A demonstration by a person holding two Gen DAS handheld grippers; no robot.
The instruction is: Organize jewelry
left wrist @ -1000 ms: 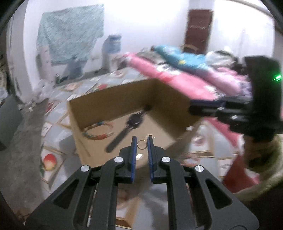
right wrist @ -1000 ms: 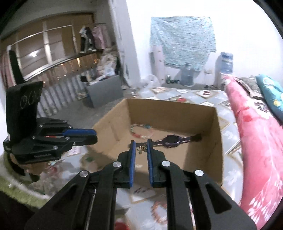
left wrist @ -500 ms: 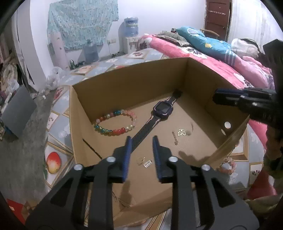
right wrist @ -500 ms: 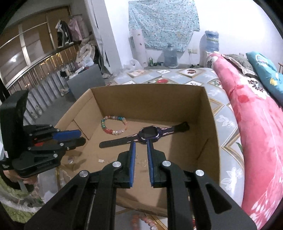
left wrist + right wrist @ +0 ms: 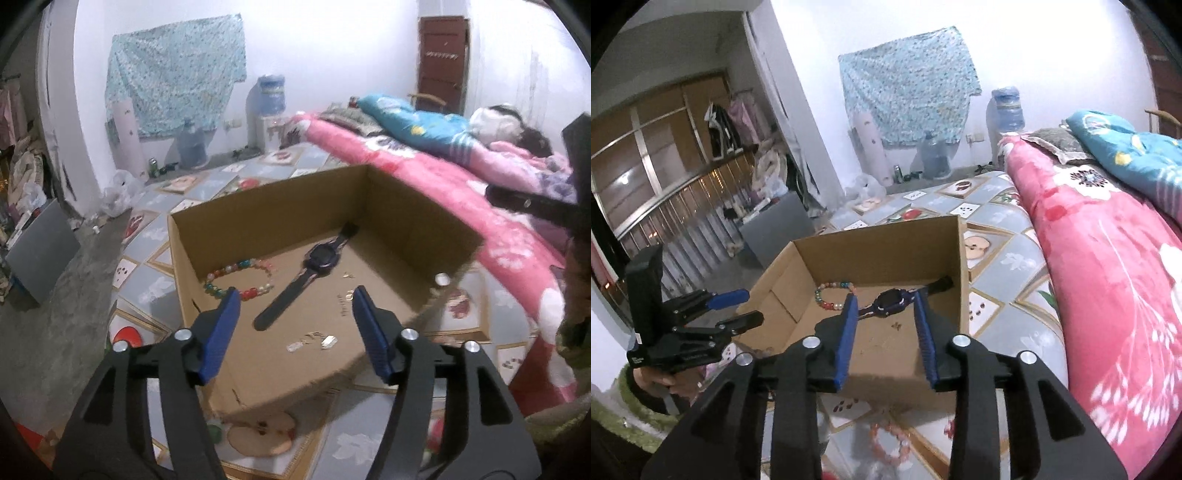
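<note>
Inside one cardboard box [image 5: 406, 218]: one watch [image 5: 317, 258], one bead bracelet [image 5: 236, 280]

The box [image 5: 280, 199] is open on top, so a gripper can come in from above. Its four walls stand up and block any way in from the sides. On the floor of the box, the bracelet [image 5: 238, 278] and the watch [image 5: 308, 275] take the far half. Small pieces [image 5: 314, 341] lie near the front wall. The bed [image 5: 1108, 266] stands close on the right.
</note>
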